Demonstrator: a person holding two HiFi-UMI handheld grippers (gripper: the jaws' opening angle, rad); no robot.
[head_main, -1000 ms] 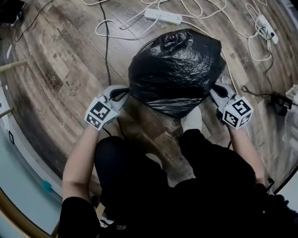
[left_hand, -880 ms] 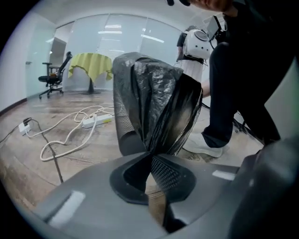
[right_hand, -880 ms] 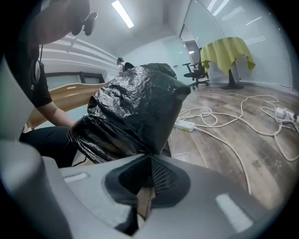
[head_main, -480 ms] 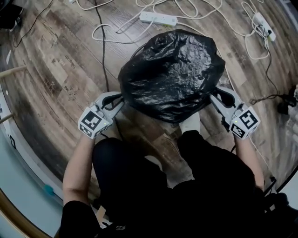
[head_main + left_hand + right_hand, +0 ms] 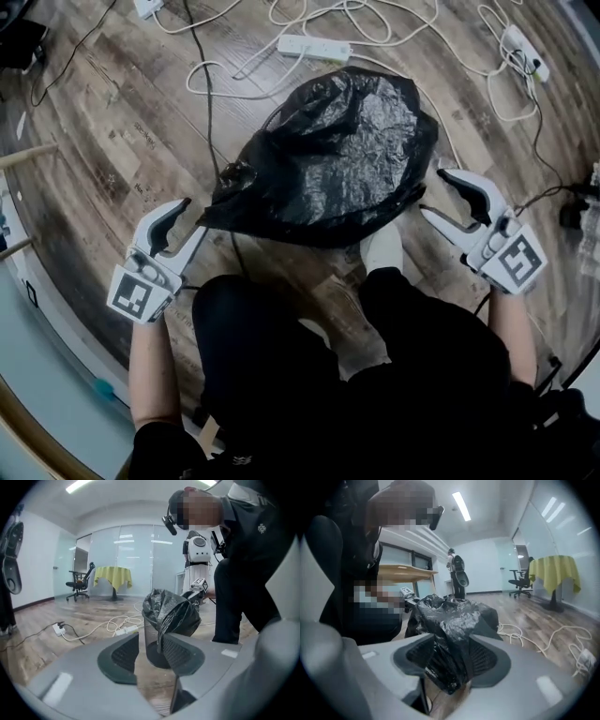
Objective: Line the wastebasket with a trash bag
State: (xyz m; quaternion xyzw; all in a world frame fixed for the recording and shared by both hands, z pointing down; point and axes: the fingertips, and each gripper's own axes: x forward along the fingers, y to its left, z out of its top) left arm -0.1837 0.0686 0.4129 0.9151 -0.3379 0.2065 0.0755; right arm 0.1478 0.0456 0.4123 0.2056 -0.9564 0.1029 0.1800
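Observation:
A black trash bag [image 5: 333, 155] is draped over the mesh wastebasket [image 5: 152, 644] on the wood floor, with a loose flap spread out at its lower left. My left gripper [image 5: 192, 220] stands open just off that flap; its jaws have just been opening, and only a thin strip of bag [image 5: 161, 634] shows between them. To the right of the bag, and apart from it in the head view, my right gripper [image 5: 434, 192] is also open. Its jaws have just been opening too. A crumpled fold of bag [image 5: 447, 663] shows between its pads, unpressed.
White power strips [image 5: 314, 47] [image 5: 520, 42] and looping cables lie on the floor beyond the basket. The person's dark legs [image 5: 281, 356] and a white shoe [image 5: 384, 248] crowd the near side. A yellow-draped table [image 5: 112, 576] and an office chair [image 5: 80, 581] stand far off.
Both grippers were shut on the bag's sides and now stand open. The left one has drawn back down-left and the right one a little outward. The bag has slackened and spread left.

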